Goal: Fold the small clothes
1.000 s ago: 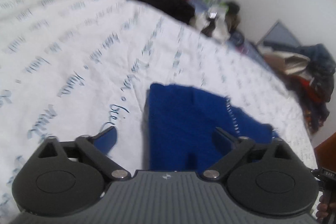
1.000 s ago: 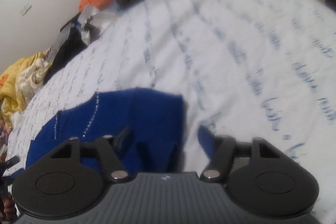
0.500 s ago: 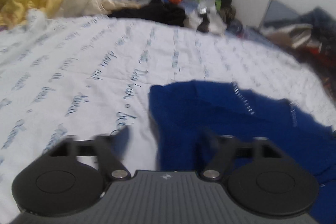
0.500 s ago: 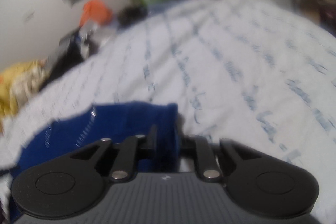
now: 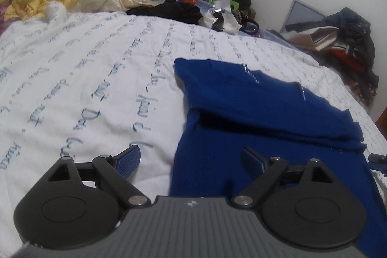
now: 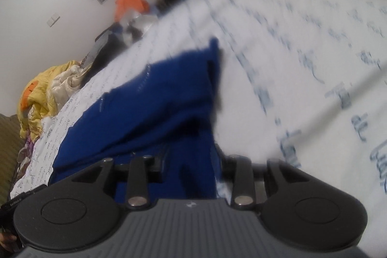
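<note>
A blue garment (image 5: pixel 261 113) lies on the white sheet (image 5: pixel 84 79) of a bed, toward the right side of it in the left wrist view, with a fold already laid across its middle so that an upper layer covers the far part and a dark gap shows under the fold edge. The left gripper (image 5: pixel 193 161) hangs low over the near left edge of the cloth with its fingers wide apart and nothing between them; one finger (image 5: pixel 128 158) is over the bare sheet and the other is over the blue cloth, which looks like a position to take this edge. The right gripper (image 6: pixel 191 166) has its fingers drawn close together with a strip of the blue cloth between them, so it seems to be clamped on the near right edge, although this picture is blurred and the contact itself is not sharp. Probably the right side is held so that the cloth stays stretched while the left side gets its grip, and then both edges can be carried over together. The garment's long axis seems to run away from the grippers, toward the pile of clothes (image 5: pixel 169 6) at the wall; the fold line runs across this axis. The far left corner (image 5: pixel 179 62) points to the head of the bed.
</note>
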Demonstrator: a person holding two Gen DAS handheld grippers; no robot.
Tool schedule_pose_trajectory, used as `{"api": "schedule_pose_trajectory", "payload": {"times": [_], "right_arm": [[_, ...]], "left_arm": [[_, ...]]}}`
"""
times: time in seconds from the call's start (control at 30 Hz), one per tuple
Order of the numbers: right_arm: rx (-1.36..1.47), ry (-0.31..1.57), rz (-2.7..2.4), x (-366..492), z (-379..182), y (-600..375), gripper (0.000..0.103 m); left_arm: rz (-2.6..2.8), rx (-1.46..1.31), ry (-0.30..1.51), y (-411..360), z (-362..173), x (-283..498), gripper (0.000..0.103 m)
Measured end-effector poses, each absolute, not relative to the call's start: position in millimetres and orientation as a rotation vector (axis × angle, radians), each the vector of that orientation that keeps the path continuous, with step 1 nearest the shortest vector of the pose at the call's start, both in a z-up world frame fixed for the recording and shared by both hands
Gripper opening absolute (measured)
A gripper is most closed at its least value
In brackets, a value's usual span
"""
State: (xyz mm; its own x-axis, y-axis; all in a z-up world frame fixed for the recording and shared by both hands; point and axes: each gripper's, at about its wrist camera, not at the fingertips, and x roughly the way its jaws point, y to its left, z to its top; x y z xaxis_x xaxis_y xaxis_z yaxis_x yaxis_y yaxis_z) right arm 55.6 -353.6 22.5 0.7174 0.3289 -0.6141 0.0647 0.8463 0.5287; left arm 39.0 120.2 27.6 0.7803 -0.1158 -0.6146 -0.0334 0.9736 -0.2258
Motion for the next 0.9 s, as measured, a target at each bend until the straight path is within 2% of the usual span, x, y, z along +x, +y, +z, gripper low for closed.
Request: {"api": "schedule_pose_trajectory", "payload": {"times": [0.83, 0.9], "right_arm": [[0.567, 0.791, 0.153, 57.8, 21.2, -364.9, 0.034], [0.613, 0.797, 0.178, 60.4, 19.8, -370.0, 0.040]], "left_arm": [[-0.091, -0.330, 0.722, 118.7, 22.1, 45.3, 0.091], [-0.130, -0.408, 0.733, 124.7, 22.2, 47.1, 0.094]]}}
